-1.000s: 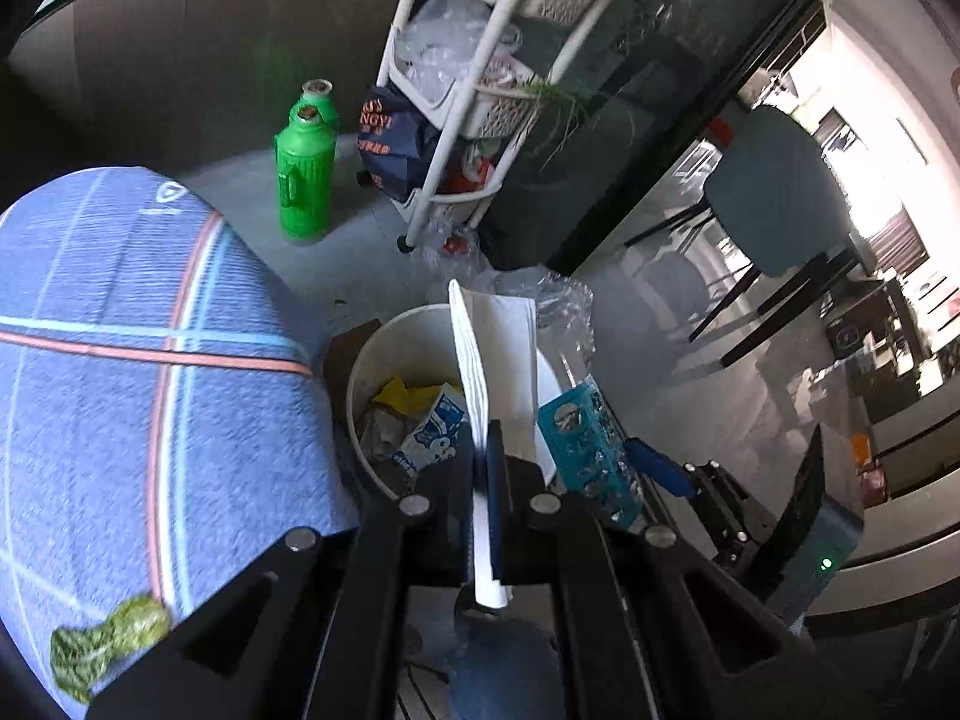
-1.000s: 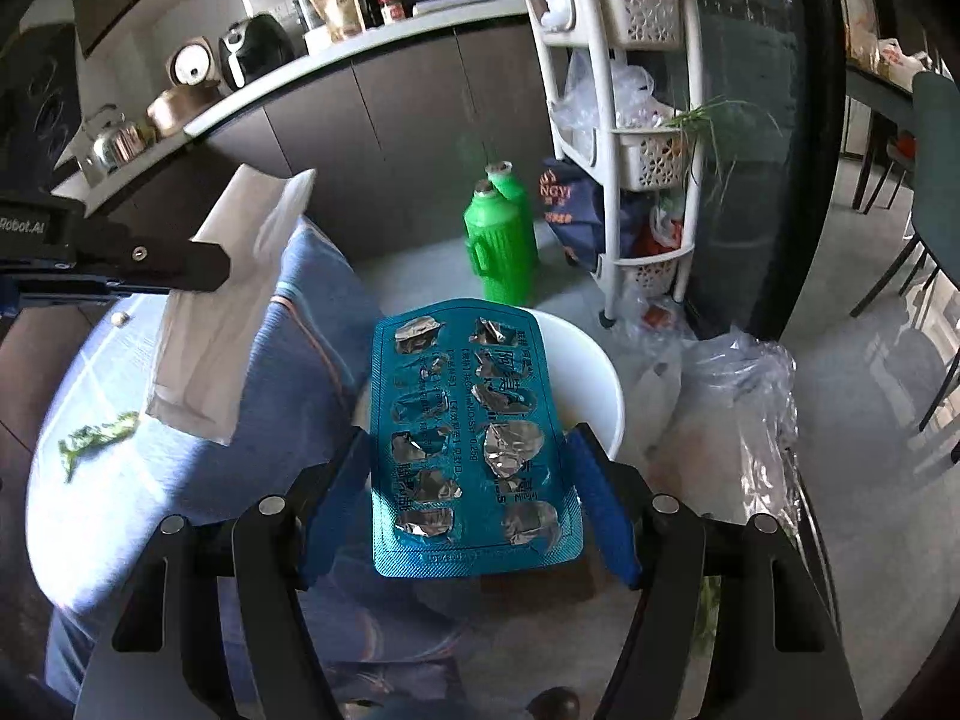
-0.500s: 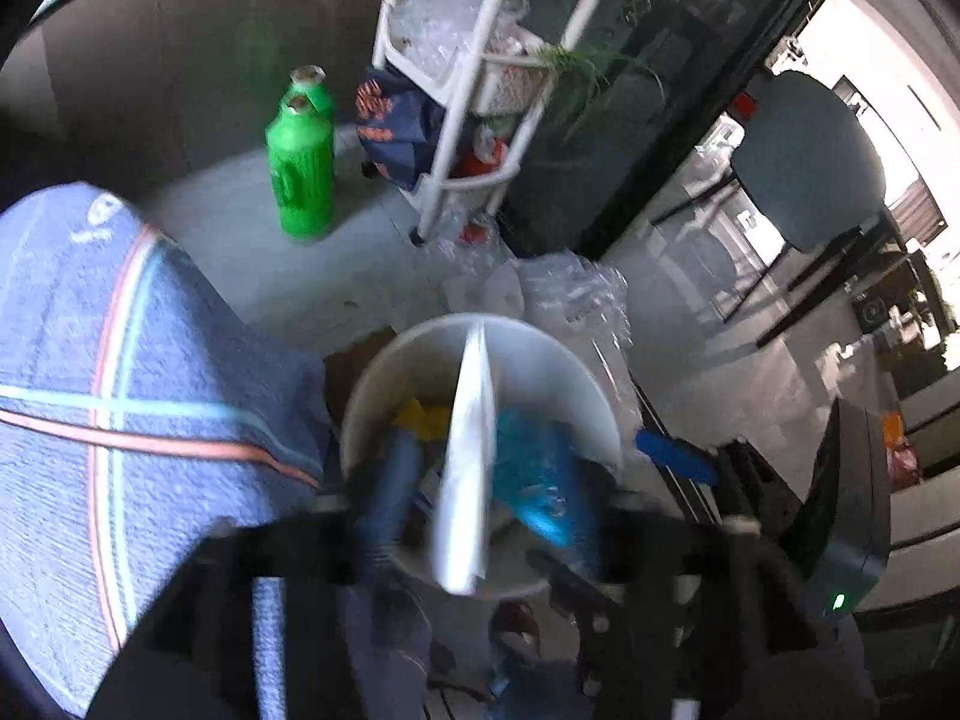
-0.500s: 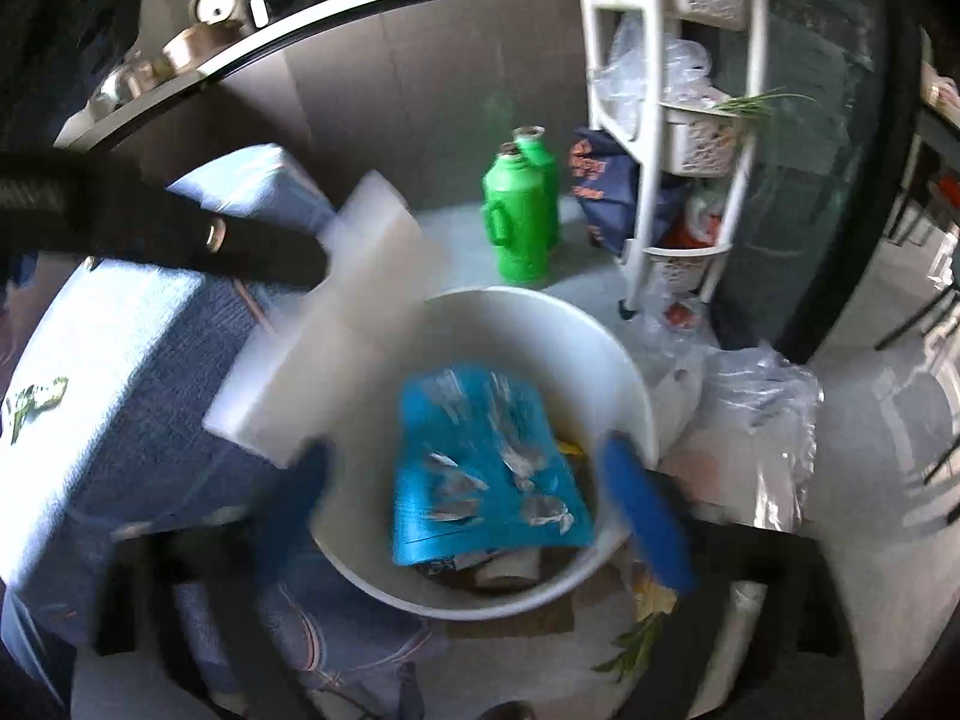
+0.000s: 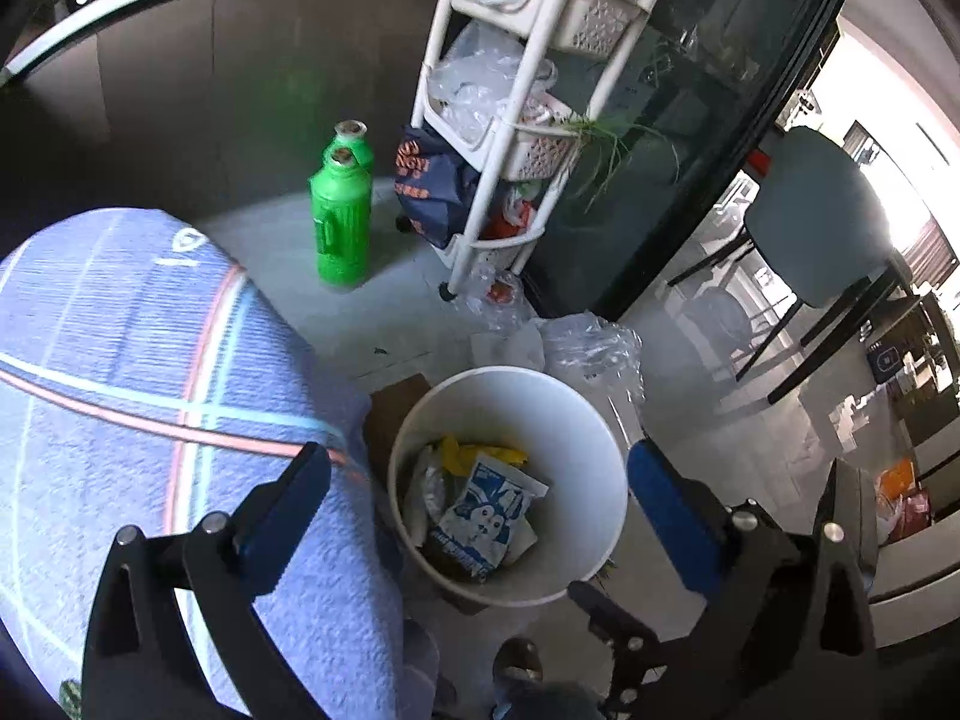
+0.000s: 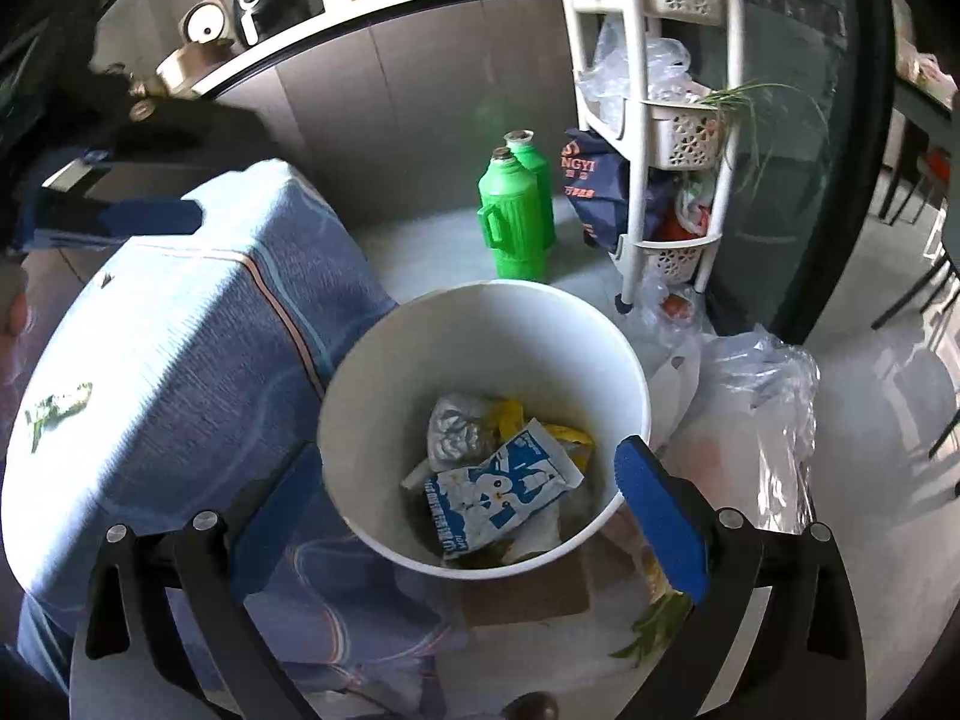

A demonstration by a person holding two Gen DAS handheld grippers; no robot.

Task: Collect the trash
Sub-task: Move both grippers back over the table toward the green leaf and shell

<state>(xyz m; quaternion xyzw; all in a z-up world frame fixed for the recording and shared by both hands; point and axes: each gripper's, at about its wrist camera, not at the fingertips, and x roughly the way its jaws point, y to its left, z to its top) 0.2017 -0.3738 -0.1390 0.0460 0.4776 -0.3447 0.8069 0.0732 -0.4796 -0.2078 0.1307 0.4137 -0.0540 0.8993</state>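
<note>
A white trash bin (image 5: 594,420) stands on the floor beside a table with a blue cloth (image 5: 120,360). It holds a blue-and-white wrapper (image 5: 489,516), yellow scraps and crumpled foil (image 6: 459,426). My left gripper (image 5: 480,480) hangs open and empty over the bin. My right gripper (image 6: 468,474) is also open and empty above the bin (image 6: 372,372). The left gripper's blue finger (image 6: 150,216) shows at the upper left of the right wrist view. A green scrap (image 6: 57,405) lies on the cloth.
Two green jugs (image 5: 339,222) stand on the floor behind the bin. A white rack (image 5: 510,120) with bags stands to their right. Clear plastic bags (image 6: 762,396) and cardboard (image 6: 522,594) lie by the bin. A grey chair (image 5: 822,222) is at the right.
Both grippers opened over the bin. The white folded paper left my left gripper and the blue blister pack left my right gripper; neither shows now.
</note>
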